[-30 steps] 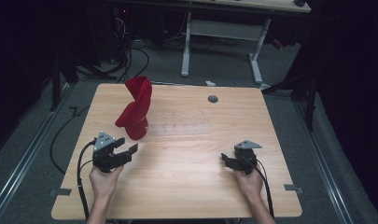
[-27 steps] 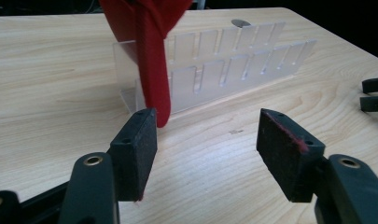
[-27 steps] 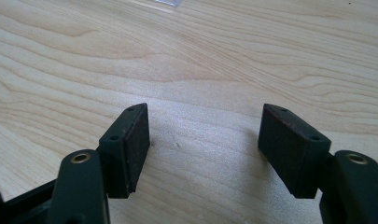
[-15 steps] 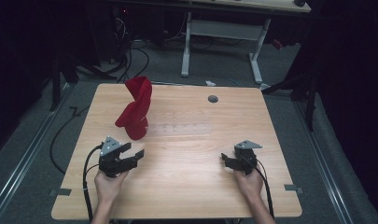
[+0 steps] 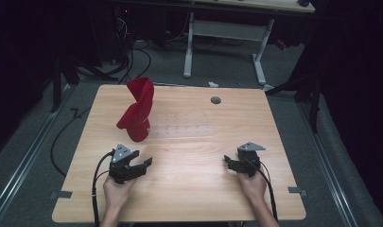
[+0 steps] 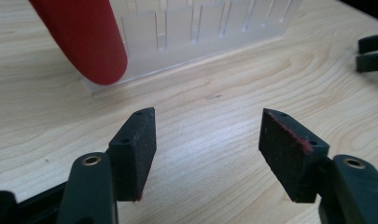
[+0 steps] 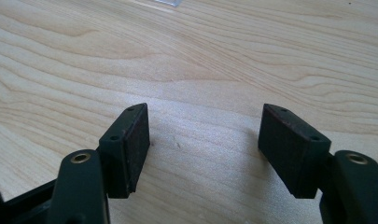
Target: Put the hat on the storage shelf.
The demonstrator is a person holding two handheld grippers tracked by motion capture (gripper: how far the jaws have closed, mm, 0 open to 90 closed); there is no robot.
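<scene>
The table (image 5: 194, 189) is topped with pale wood-grain board, smooth and faintly sheened, with darker wavy grain lines seen across it in both gripper views. A grey round plastic plug (image 5: 215, 100) is set near its far edge. The red twisted object (image 5: 137, 113), toward the far left corner, is finished smooth and matt, its rounded end (image 6: 91, 42) evenly coloured. A clear plastic rack (image 6: 200, 32), frosted at its slots, is stood beside it. The left gripper (image 6: 207, 144) and right gripper (image 7: 203, 144) are made of matt black plastic; their pads (image 6: 289, 149) are dull and slightly rough, with brass-coloured metal inserts.
</scene>
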